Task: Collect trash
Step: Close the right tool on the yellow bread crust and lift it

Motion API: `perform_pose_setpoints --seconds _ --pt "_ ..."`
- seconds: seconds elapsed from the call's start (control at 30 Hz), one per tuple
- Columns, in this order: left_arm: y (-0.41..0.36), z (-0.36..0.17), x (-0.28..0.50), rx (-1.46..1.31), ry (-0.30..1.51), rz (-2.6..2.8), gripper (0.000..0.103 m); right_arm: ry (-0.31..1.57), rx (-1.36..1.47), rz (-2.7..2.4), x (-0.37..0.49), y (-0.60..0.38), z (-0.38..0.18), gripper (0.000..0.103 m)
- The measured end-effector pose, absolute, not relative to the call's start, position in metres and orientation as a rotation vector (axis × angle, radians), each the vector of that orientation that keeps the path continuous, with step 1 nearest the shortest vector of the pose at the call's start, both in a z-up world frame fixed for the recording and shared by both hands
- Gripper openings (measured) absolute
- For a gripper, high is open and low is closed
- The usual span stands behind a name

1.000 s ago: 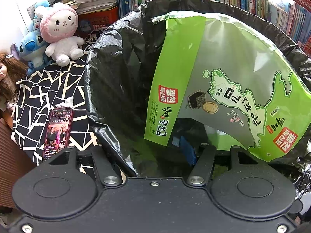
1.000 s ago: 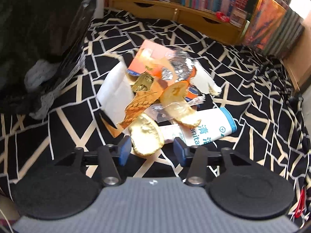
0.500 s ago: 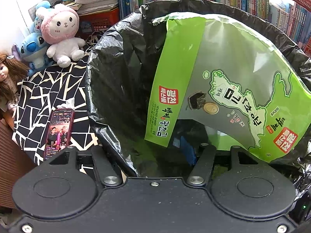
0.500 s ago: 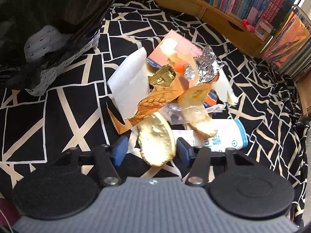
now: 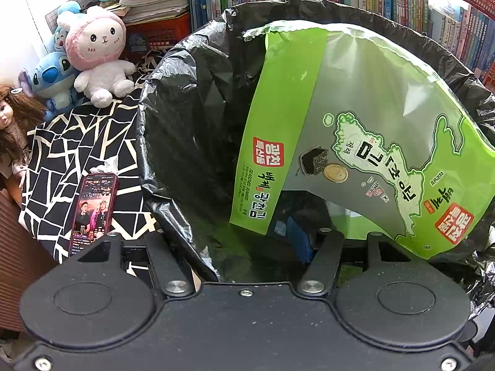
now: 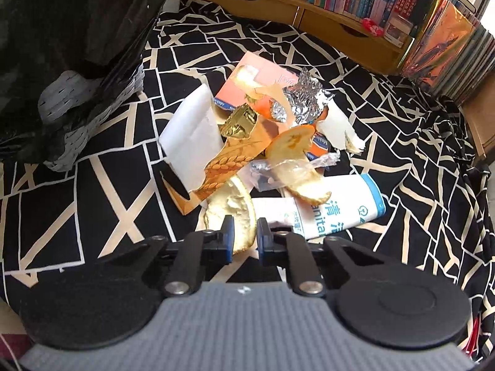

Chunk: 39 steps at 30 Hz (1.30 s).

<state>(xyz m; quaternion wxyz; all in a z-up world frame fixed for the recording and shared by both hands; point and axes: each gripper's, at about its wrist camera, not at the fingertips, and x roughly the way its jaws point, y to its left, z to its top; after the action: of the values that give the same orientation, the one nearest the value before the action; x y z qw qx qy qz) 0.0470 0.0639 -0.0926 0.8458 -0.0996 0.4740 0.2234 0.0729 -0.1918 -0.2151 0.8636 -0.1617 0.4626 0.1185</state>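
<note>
At the lower centre of the right wrist view, the right gripper (image 6: 242, 232) has just closed, pinching an orange peel (image 6: 230, 207) at the near edge of the trash pile (image 6: 263, 142). The left gripper (image 5: 247, 247) straddles the black bin bag's (image 5: 185, 123) rim; whether it pinches it I cannot tell.

Black-and-cream cover, bright trash, black bag

The cloth (image 6: 102, 204) is black with a cream cracked-line pattern; on it lie a pale yellow peel (image 6: 230, 205), an orange box (image 6: 263, 82) with a golden wheat print, silver foil (image 6: 304, 97), a white sheet (image 6: 191, 136) and a white wipes pack (image 6: 337, 207) with blue edging. The bin liner (image 5: 191, 130) is glossy black; the seaweed packet (image 5: 365, 142) is lime green and grey with red labels
</note>
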Motion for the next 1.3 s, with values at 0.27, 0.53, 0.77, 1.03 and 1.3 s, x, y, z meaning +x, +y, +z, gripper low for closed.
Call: perform_pose_setpoints --seconds 0.27,0.53,0.77,1.03,1.3 --pt "0.063 -0.093 0.049 -0.203 0.997 0.467 0.060 0.985 -0.360 0.257 0.070 -0.184 -0.222 0.047" --pt "0.062 -0.093 0.048 -0.196 0.997 0.468 0.060 1.013 -0.341 0.279 0.079 -0.177 -0.227 0.066" --pt "0.061 -0.094 0.047 -0.195 0.998 0.469 0.060 1.044 -0.267 0.266 0.083 -0.180 -0.229 0.046" --pt "0.061 -0.094 0.046 -0.196 0.997 0.468 0.060 1.013 -0.200 0.259 0.079 -0.190 -0.210 0.045" --pt "0.062 -0.094 0.046 -0.204 0.994 0.462 0.060 0.910 -0.110 0.279 0.078 -0.198 -0.165 0.045"
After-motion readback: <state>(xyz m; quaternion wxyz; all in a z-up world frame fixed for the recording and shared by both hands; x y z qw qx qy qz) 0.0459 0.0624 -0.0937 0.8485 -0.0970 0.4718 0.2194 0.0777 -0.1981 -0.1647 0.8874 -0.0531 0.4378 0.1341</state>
